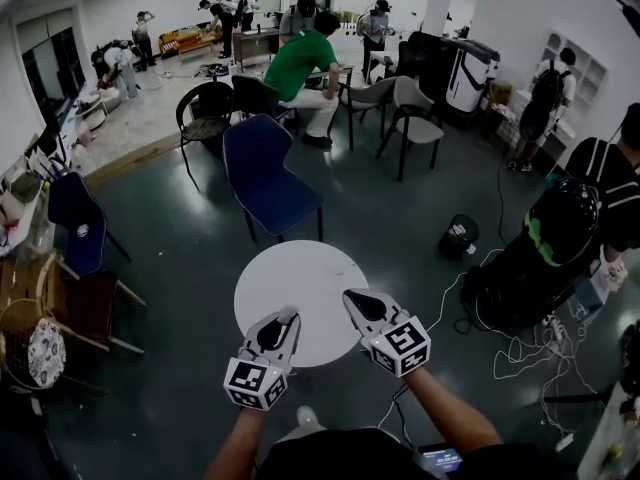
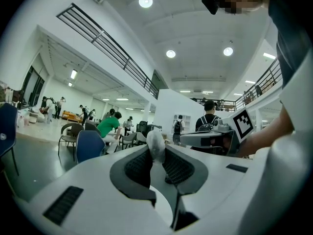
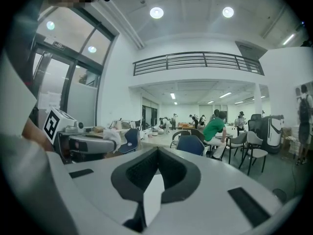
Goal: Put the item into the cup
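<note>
Left gripper view is showing a small whitish, crumpled item (image 2: 156, 143) sitting clamped at the tips of the fingers (image 2: 138, 166) of the left gripper (image 1: 288, 316). In the head view that gripper is hovering at the 7 o'clock edge of the round white desk (image 1: 300, 268), while the right gripper (image 1: 350, 296) is hovering at the 5 o'clock edge, its fingers (image 3: 142, 173) pressing together on nothing. A blue chair (image 1: 265, 173) is standing at the desk's 12 o'clock side.
</note>
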Tool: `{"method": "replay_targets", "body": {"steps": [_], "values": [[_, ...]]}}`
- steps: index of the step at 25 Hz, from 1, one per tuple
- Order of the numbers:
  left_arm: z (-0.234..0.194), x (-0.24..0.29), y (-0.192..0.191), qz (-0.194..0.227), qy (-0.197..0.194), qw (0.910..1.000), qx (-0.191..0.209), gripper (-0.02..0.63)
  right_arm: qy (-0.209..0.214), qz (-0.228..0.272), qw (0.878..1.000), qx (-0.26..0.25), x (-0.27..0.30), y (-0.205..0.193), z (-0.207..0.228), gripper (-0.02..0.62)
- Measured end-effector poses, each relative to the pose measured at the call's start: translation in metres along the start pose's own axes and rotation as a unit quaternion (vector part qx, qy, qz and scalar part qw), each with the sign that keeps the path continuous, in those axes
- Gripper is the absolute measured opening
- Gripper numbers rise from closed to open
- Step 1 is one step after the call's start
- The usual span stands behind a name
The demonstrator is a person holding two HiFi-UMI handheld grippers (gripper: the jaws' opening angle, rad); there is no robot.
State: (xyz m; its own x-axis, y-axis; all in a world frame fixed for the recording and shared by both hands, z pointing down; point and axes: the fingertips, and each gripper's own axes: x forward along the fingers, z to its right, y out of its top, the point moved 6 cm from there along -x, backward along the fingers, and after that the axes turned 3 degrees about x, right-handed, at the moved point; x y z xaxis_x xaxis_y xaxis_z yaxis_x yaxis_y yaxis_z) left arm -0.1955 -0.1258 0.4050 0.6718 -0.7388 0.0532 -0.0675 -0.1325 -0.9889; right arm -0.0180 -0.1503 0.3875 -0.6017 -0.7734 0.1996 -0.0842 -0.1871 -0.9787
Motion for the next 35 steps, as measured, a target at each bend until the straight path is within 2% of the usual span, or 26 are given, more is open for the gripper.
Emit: {"method": "replay_targets", "body": {"steps": [7, 12, 22, 29, 30, 32, 35], "values": [[-0.01, -0.009, -0.017, -0.008, -0.011, 0.9999, -0.007, 0.072, 0.002, -0.016, 1.0, -0.006, 0.006, -0.011, -0.012, 0.017], [-0.009, -0.01, -0.024, -0.015, -0.019, 0.9997, 0.003, 0.073, 0.006, -0.015, 1.0, 0.008, 0.008, -0.012, -0.017, 0.017], [-0.003, 0.012, -0.047, -0.041, -0.027, 0.9987, 0.012, 0.072, 0.05, -0.033, 0.998, 0.032, 0.022, -0.028, -0.014, 0.018], [0.009, 0.043, -0.064, -0.056, -0.02, 0.9982, 0.01, 0.072, 0.084, -0.039, 0.995, 0.048, 0.028, -0.038, 0.009, 0.02], [0.01, 0.049, -0.066, -0.058, -0.02, 0.9981, 0.011, 0.072, 0.091, -0.042, 0.994, 0.052, 0.031, -0.039, 0.013, 0.033], [0.008, 0.058, -0.069, -0.061, -0.018, 0.9979, 0.012, 0.072, 0.107, -0.049, 0.991, 0.062, 0.037, -0.042, 0.018, 0.149], [0.004, 0.07, -0.074, -0.07, -0.015, 0.9974, 0.013, 0.073, 0.131, -0.057, 0.988, 0.067, 0.049, -0.044, 0.02, 0.175]]}}
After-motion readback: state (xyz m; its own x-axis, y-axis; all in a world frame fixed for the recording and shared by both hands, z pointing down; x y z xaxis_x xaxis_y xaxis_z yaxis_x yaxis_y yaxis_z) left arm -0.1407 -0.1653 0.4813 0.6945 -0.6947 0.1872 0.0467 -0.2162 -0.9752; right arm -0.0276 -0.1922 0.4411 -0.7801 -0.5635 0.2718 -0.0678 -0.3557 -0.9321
